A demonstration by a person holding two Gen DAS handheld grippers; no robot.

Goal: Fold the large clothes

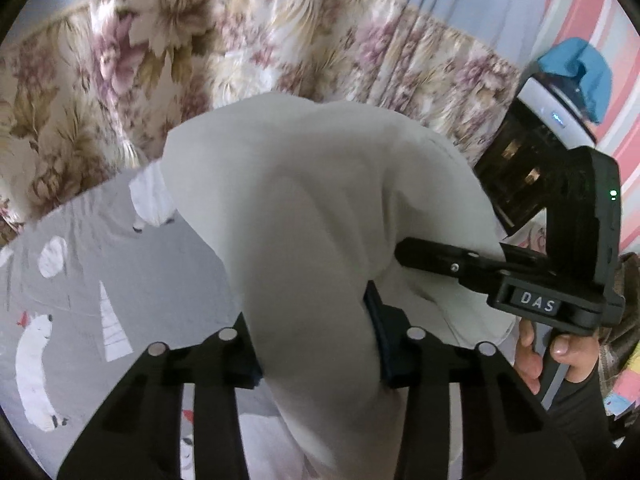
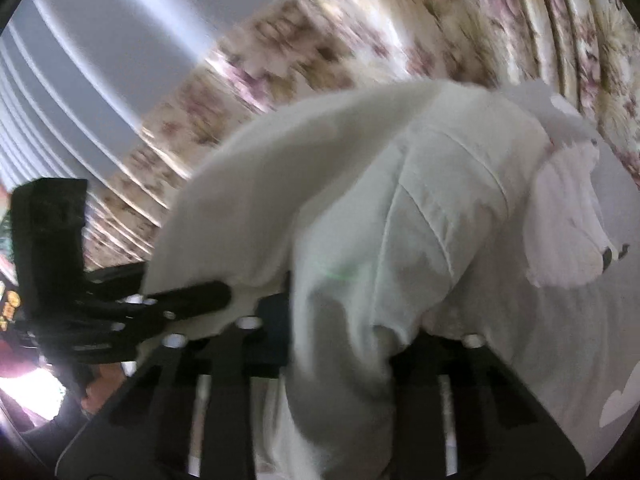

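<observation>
A large white garment (image 1: pixel 304 200) hangs bunched and lifted off the bed, held at two places. In the left wrist view my left gripper (image 1: pixel 316 344) is shut on a thick fold of it, the blue pads pressing in from both sides. To the right, my right gripper (image 1: pixel 404 256) pinches another edge of the cloth, with a person's hand (image 1: pixel 560 352) on its handle. In the right wrist view the garment (image 2: pixel 420 200) fills the middle, and my right gripper (image 2: pixel 340 344) is shut on a gathered fold. My left gripper (image 2: pixel 208 294) shows at the left, clamped on the cloth's edge.
Under the garment lies a grey bedsheet (image 1: pixel 120 280) printed with white animals. A floral curtain (image 1: pixel 160 60) runs along behind it, below a pale blue wall (image 2: pixel 100 60). A pink striped surface (image 1: pixel 580 8) stands at the far right.
</observation>
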